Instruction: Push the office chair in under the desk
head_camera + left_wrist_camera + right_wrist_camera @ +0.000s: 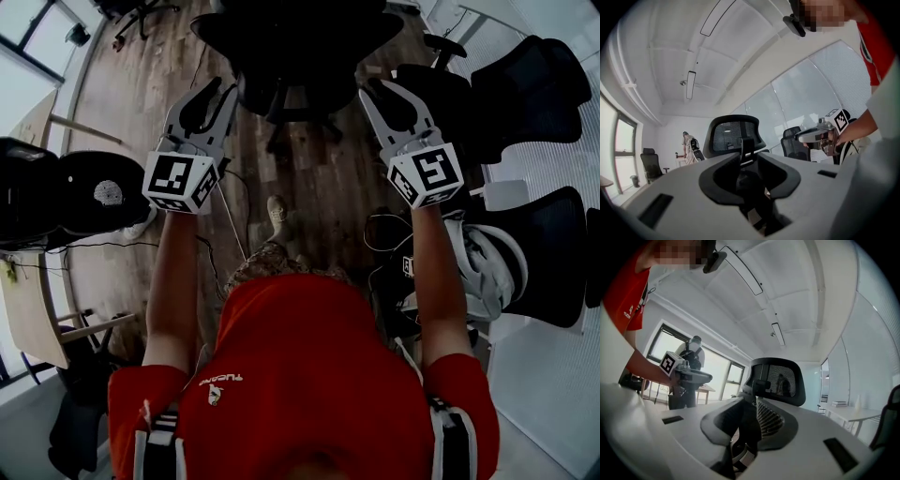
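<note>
The office chair stands on the wooden floor directly in front of the person, at the top centre of the head view, with its back turned toward both grippers. The left gripper is held level at the left edge of the chair's back, and the right gripper at the right edge. The 2 grippers are well apart, with the chair's back between them. In the left gripper view the jaws stand a little apart and pinch nothing. Through their gap the chair's back post and the headrest appear just ahead of the tips. In the right gripper view the jaws are also a little apart, with the mesh back just ahead. I cannot tell whether the tips touch the chair. 2 other black chairs stand at the right.
</note>
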Demonstrator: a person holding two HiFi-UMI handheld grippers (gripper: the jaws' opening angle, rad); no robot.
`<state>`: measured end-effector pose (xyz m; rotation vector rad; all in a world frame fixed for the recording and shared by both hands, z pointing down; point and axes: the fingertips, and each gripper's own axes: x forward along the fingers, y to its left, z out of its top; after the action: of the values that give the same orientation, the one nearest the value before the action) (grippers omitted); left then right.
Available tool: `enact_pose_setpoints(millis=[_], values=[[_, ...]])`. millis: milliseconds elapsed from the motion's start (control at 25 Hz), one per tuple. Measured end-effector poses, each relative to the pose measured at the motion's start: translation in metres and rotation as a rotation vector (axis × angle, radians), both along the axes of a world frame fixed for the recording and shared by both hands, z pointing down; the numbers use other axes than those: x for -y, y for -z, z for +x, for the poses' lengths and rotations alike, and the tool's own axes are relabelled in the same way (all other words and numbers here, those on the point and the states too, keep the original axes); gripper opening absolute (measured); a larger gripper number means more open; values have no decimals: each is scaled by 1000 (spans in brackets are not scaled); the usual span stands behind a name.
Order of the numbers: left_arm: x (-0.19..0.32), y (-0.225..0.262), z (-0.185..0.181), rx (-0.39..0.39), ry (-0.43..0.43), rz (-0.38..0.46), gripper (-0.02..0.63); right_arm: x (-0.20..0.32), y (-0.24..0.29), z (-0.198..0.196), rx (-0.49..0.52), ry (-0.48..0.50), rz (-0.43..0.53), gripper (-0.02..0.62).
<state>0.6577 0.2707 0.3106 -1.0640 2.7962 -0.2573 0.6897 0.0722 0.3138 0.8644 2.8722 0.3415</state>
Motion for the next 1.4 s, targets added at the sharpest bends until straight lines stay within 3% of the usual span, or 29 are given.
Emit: enact_pose_setpoints(millis=[280, 480, 840, 1040, 1200, 1400], values=[[-6, -10, -57, 20, 9, -104, 187, 12, -11, -51, -29, -19, 106, 171], [-13, -20, -112, 52, 24, -244, 258, 32, -19, -100, -58, -51, 230, 239], [-31, -34, -203, 81, 27, -449, 318, 80, -37, -182, -140, -123, 421, 276], [-40, -50, -240, 99, 9, -613, 338, 96, -52, -218, -171, -149, 559, 287], [-39, -65, -267, 109, -39, -741, 348, 110, -72, -245, -206, -143, 733, 298], [-32, -88, -290, 107, -157, -901, 348, 109, -89, -270, -217, -52, 898, 299]])
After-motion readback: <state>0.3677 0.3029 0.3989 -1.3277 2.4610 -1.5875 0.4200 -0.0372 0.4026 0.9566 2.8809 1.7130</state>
